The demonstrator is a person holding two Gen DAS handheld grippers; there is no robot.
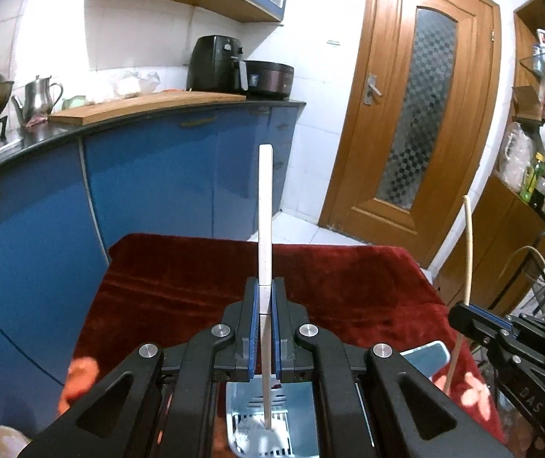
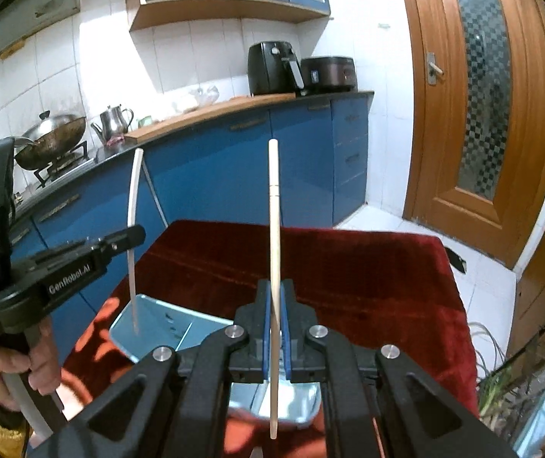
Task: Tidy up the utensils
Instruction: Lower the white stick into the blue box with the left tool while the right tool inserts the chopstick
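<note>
Both pairs of jaws are pressed together on chopsticks. The left gripper (image 1: 266, 294) clamps a white chopstick (image 1: 265, 210) between its blue pads; the stick runs straight up out of the jaws, and its thin lower end pokes down behind them, over a shiny blue metal tray (image 1: 272, 420) that lies right beneath the jaws on the red velvet cloth (image 1: 180, 286) of the worktop. The right gripper (image 2: 277, 297) is closed on a pale wooden chopstick (image 2: 274, 206), which likewise stands up from between the pads while its lower tip hangs below them, over the near edge of the same tray.

From the right wrist view, the left gripper sits off to the left of the right jaws, held by a hand (image 2: 24, 374) in a mustard sleeve, its white stick reaching down toward the tray's far corner. From the left wrist view, the right gripper is off to the right of the left jaws, well apart.

Beyond both jaws stand blue cabinets (image 1: 150, 175), a dark counter with a black air fryer (image 1: 217, 63), a steel kettle (image 1: 39, 97) and a wok (image 2: 52, 139), and to the right a wooden door (image 1: 417, 114).
</note>
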